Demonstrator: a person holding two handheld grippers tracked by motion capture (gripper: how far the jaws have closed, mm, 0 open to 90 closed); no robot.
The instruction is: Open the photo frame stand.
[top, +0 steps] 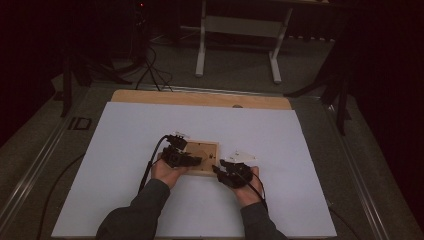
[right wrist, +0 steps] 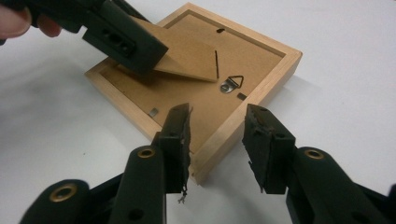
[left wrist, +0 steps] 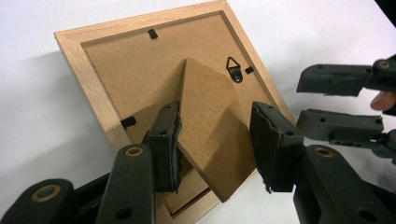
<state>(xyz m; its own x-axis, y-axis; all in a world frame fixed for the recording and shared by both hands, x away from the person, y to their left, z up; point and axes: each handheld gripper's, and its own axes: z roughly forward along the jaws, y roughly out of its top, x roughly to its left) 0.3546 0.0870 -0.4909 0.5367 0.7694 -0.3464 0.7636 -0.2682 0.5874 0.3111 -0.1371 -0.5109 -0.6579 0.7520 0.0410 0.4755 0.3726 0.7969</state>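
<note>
While the left gripper [left wrist: 217,149] straddled the stand flap [left wrist: 210,135] and the right gripper [right wrist: 217,140] gaped empty, the light, stiff picture frame [right wrist: 205,100] looked best gripped by its wooden rim

The picture frame [top: 204,156] lies face down on the sheet [top: 125,150] that covers the counter [top: 200,98]. Its stand flap [left wrist: 210,135] rises from the frame's back. The left hand-held gripper [top: 192,161] sits at the frame's left edge, over the flap; the right hand-held gripper [top: 218,169] sits at the frame's near right corner.

Left gripper [left wrist: 217,144] hides frame's [left wrist: 88,70] near corner
</note>
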